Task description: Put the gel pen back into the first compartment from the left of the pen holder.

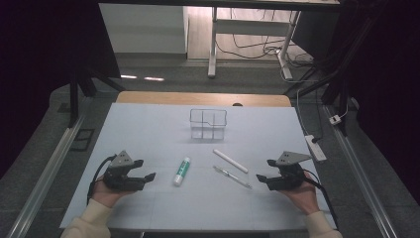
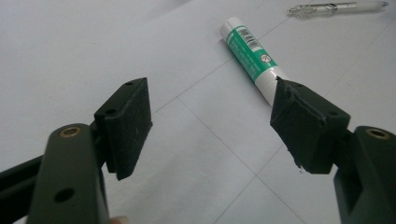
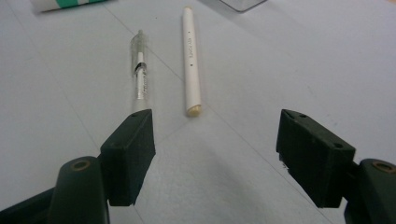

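A green and white tube (image 1: 182, 171) (image 2: 250, 51) lies on the white table mat (image 1: 148, 129), just right of my left gripper (image 1: 143, 169) (image 2: 212, 123), whose jaws stand open and empty. A clear pen (image 1: 232, 177) (image 3: 140, 74) and a white stick (image 1: 230, 160) (image 3: 191, 60) lie side by side in the middle. Left of my right gripper (image 1: 264, 169) (image 3: 215, 156) they rest a short way off; its jaws are open with nothing between them. A clear compartment box (image 1: 208, 123) stands farther back.
The person's hands (image 1: 106, 193) hold both grippers near the mat's front edge. A power strip (image 1: 315, 147) lies off the mat at the right. A wooden table edge (image 1: 203, 98) borders the mat at the back, with desk legs and cables beyond.
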Tool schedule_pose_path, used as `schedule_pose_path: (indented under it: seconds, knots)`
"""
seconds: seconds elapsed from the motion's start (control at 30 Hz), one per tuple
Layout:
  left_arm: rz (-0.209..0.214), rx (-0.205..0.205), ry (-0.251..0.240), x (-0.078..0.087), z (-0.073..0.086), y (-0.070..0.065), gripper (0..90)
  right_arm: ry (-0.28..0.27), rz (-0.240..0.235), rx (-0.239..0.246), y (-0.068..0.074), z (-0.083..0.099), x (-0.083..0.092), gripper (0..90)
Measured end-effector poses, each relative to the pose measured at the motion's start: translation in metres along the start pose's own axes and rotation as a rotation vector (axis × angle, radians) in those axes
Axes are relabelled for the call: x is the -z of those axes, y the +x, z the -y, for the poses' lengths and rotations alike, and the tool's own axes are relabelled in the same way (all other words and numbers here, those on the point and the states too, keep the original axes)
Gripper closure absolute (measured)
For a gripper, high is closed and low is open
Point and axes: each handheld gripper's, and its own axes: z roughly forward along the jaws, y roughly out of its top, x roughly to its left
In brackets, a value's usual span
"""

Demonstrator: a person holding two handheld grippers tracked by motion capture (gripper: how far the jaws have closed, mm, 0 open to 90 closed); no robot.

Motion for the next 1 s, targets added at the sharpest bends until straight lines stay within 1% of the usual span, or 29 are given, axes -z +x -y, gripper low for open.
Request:
schedule_pose_path:
  seconds: [0.23,0.33,0.4,0.43,0.57,0.67,0.73,0.83,1.0]
  knots:
    - [0.001,0.0,-0.001,0.0,-0.001,-0.001,29.2,0.038,-0.011,0.01,0.003,-0.01,-0.007,27.5]
    - [0.001,0.003,-0.003,0.0,-0.002,-0.001,29.1,0.051,-0.017,0.005,0.002,-0.018,-0.014,27.6]
    - [0.0,0.003,-0.002,0.0,-0.002,-0.001,28.9,0.066,-0.033,0.012,0.004,-0.027,-0.02,27.9]
    - [0.001,0.003,-0.001,0.0,-0.002,-0.001,28.9,0.066,-0.033,0.012,0.004,-0.027,-0.02,27.9]
    - [0.003,0.003,0.004,-0.001,-0.002,-0.001,28.7,0.088,-0.048,0.023,0.009,-0.037,-0.027,28.6]
    - [0.004,-0.001,0.008,-0.002,-0.003,-0.002,28.6,0.099,-0.06,0.022,0.012,-0.044,-0.033,29.3]
    - [0.004,-0.004,0.008,-0.002,-0.003,-0.003,28.5,0.109,-0.061,0.031,0.014,-0.048,-0.037,29.7]
    - [0.004,-0.003,0.009,-0.002,-0.002,-0.003,28.4,0.125,-0.076,0.03,0.016,-0.052,-0.042,30.9]
    - [0.006,-0.005,0.018,-0.003,-0.002,-0.002,28.3,0.172,-0.09,0.061,0.023,-0.052,-0.05,31.0]
